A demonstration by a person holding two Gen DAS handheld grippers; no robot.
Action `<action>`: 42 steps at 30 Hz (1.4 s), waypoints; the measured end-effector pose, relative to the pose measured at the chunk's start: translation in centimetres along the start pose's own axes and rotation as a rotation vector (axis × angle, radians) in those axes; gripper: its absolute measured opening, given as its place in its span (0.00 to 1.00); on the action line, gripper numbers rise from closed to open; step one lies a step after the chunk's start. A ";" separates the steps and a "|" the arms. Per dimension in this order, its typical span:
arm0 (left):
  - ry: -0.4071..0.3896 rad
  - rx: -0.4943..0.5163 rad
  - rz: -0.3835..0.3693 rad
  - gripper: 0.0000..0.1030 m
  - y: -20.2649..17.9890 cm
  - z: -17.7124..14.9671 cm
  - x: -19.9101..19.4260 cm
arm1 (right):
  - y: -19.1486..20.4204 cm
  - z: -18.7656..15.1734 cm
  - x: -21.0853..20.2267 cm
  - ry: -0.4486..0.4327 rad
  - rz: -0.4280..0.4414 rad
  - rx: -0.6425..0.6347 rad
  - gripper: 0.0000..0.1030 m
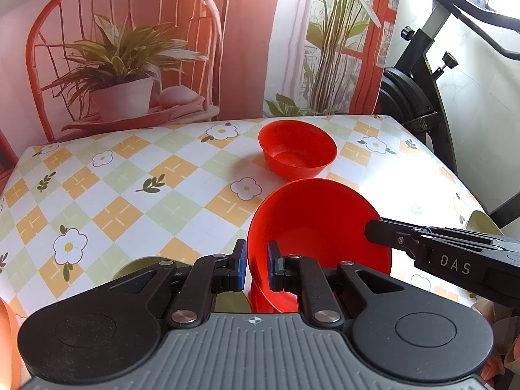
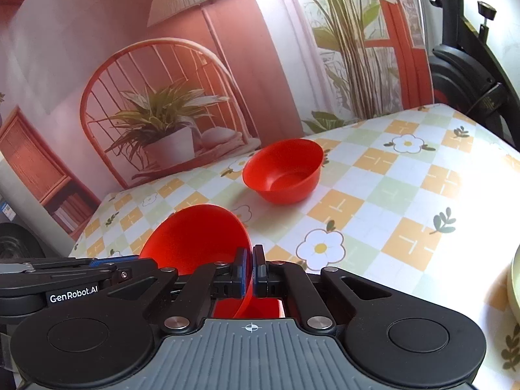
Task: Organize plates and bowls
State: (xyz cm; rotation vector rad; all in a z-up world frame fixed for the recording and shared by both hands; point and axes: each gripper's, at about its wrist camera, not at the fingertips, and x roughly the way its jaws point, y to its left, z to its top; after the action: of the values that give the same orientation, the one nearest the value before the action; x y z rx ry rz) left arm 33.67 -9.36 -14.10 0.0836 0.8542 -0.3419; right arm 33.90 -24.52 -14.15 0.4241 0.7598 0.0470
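On the tabletop [image 1: 136, 175] one red bowl [image 1: 297, 149] sits near the far edge; my right gripper [image 2: 248, 271] pinches the tilted red bowl's [image 2: 198, 237] rim near me; my left gripper [image 1: 256, 265] straddles its other rim, not clamped.

the held bowl's [image 1: 312, 227] base is hidden behind the left gripper [image 1: 255, 265]. a pale plate [image 2: 515, 279] at 3 o'clock is cut by the edge. green discs [image 1: 139, 268] under the gripper are mostly hidden.
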 end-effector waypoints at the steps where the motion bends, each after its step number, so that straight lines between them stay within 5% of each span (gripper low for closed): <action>1: 0.007 0.002 0.004 0.14 -0.1 -0.1 0.1 | -0.2 -0.2 0.0 0.004 0.002 0.008 0.03; 30: 0.077 0.043 0.048 0.14 -1.2 -1.4 1.6 | -1.3 -2.5 0.9 0.057 0.016 0.031 0.04; 42: 0.008 0.043 0.061 0.15 -0.9 -0.2 1.1 | -2.0 -1.8 0.1 -0.011 0.020 0.027 0.05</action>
State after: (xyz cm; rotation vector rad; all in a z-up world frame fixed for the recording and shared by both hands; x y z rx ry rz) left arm 33.86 -10.49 -15.01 0.1507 0.8506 -0.3030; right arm 32.55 -25.68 -16.21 0.4577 0.7462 0.0531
